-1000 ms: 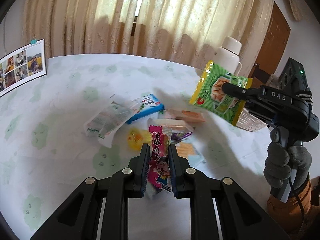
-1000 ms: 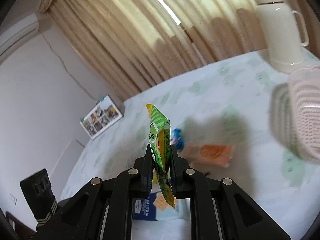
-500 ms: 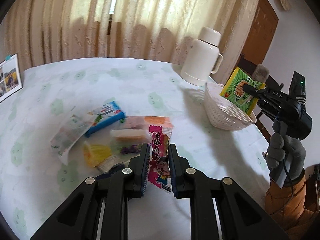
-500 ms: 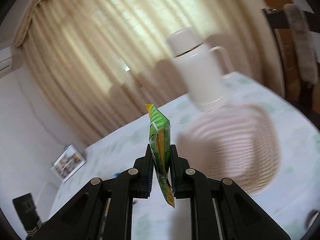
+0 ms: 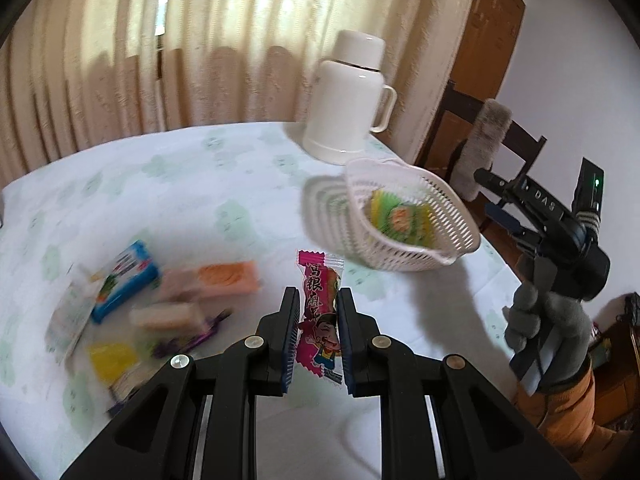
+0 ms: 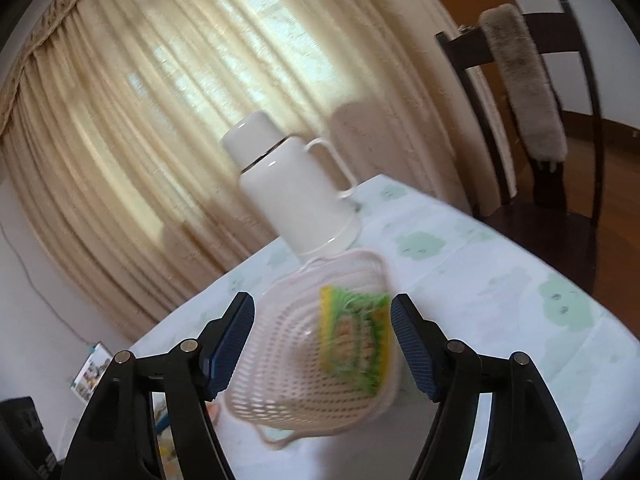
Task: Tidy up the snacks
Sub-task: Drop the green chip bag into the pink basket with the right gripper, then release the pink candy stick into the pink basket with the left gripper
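Observation:
My left gripper [image 5: 318, 304] is shut on a pink snack packet [image 5: 320, 312] and holds it above the table, short of the white mesh basket [image 5: 436, 258]. My right gripper [image 6: 322, 346] is open and empty just above the basket [image 6: 280, 392]; it also shows at the right of the left wrist view [image 5: 490, 196]. A green snack bag [image 6: 354, 338] lies inside the basket, also seen in the left wrist view [image 5: 400, 216]. Several loose snacks lie at the left: a blue packet [image 5: 124, 280], an orange packet [image 5: 224, 278], a yellow one [image 5: 110, 358].
A white thermos jug [image 5: 348, 96] stands behind the basket on the green-patterned tablecloth [image 5: 160, 200]. A dark wooden chair [image 6: 536, 112] with a grey fur cover stands past the table's right edge. Curtains hang behind the table.
My right gripper carried the green bag over the basket, opened, and the bag dropped in. My left gripper moved right toward the basket with the pink packet still in it.

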{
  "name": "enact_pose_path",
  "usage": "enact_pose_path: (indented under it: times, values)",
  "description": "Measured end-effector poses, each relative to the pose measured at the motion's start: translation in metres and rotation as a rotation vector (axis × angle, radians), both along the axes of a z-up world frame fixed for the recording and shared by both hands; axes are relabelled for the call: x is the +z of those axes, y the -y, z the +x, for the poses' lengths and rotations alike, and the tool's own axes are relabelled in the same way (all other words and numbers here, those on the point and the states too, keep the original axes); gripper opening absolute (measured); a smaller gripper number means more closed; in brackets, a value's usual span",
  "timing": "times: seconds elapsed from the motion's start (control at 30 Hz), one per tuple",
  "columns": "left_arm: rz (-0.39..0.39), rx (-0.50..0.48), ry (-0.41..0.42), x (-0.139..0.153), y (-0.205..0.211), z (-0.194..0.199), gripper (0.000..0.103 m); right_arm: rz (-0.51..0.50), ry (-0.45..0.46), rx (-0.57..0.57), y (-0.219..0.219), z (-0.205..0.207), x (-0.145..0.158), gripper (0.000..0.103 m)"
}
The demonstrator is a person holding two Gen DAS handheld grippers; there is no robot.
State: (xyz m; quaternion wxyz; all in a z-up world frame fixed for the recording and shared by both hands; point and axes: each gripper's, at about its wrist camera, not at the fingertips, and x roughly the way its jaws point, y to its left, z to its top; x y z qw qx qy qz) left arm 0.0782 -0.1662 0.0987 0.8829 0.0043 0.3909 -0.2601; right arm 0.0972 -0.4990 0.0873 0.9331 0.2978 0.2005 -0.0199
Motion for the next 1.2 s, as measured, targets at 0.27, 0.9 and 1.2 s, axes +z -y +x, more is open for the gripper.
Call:
enact_pose_path:
  times: [0.27, 0.9, 1.2]
  values:
    - [0.005, -0.085, 0.049, 0.016, 0.057, 0.021, 0.016, 0.044, -0.006, -0.101, 0.018, -0.013, -0.01, 0.072]
    - [-0.034, -0.132, 0.045, 0.004, 0.112, 0.054, 0.082, 0.057, -0.029, -0.133, 0.028, -0.02, -0.016, 0.072]
    - [-0.003, -0.07, 0.072, 0.001, 0.097, 0.047, 0.082, 0.04, -0.029, -0.148, 0.027, -0.021, -0.015, 0.072]
